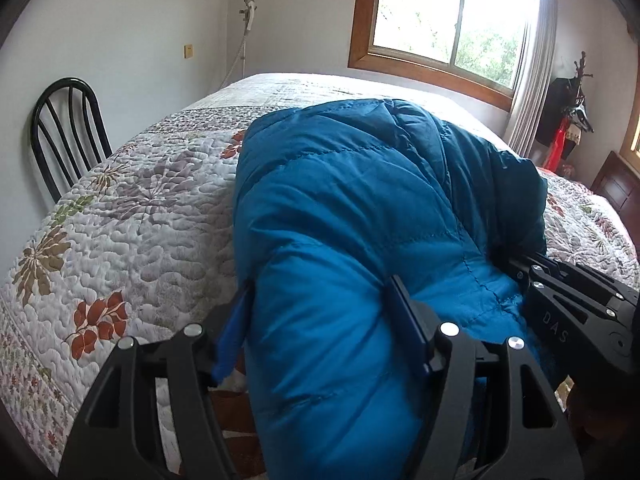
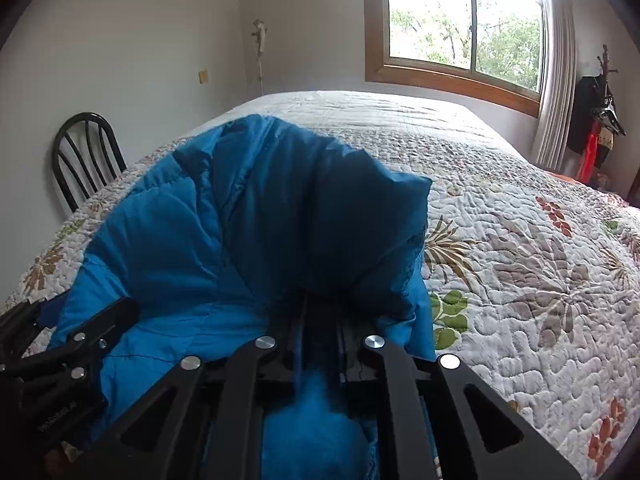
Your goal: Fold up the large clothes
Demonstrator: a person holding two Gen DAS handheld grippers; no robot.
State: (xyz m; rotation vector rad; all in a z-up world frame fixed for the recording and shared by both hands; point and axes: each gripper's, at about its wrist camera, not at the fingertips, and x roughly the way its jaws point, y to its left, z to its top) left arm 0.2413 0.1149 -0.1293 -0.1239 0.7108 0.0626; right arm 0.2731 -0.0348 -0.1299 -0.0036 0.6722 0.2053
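On the quilted bed (image 1: 152,208) a bulky blue jacket (image 1: 360,208) is bunched near the edge, its thick roll clamped by the left gripper (image 1: 320,320), a thin edge pinched by the right gripper (image 2: 320,320), so spreading flat seems needed next.

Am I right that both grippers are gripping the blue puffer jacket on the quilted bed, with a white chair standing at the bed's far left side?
Not quite: the chair is black, not white, as the left wrist view shows. The rest holds: the left gripper and the right gripper both grip the blue puffer jacket on the quilted bed.
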